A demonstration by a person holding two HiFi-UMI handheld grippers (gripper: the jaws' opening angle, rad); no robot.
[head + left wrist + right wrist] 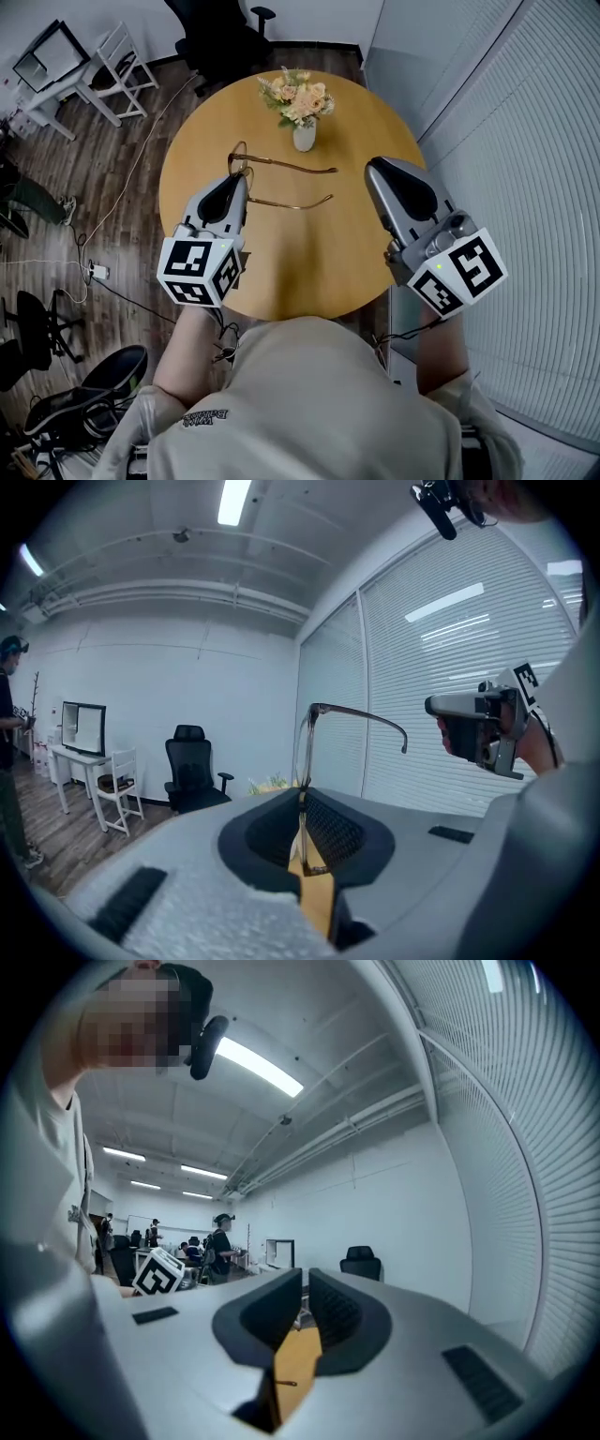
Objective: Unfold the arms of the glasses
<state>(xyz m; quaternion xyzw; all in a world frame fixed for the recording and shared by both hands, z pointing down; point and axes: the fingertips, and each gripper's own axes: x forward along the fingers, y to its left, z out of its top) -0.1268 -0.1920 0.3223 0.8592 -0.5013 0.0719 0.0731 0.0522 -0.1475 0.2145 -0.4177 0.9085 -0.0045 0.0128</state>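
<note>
Thin brown-rimmed glasses lie over the round wooden table, both arms stretched out to the right. My left gripper is shut on the front of the frame at its left end. In the left gripper view the glasses stand up from between the shut jaws of my left gripper, one arm curving off to the right. My right gripper hovers to the right of the arm tips, apart from them. Its jaws are shut with nothing between them in the right gripper view.
A white vase of pale flowers stands on the table's far side, just behind the glasses. A slatted blind wall runs along the right. Office chairs and a white desk stand on the floor at left.
</note>
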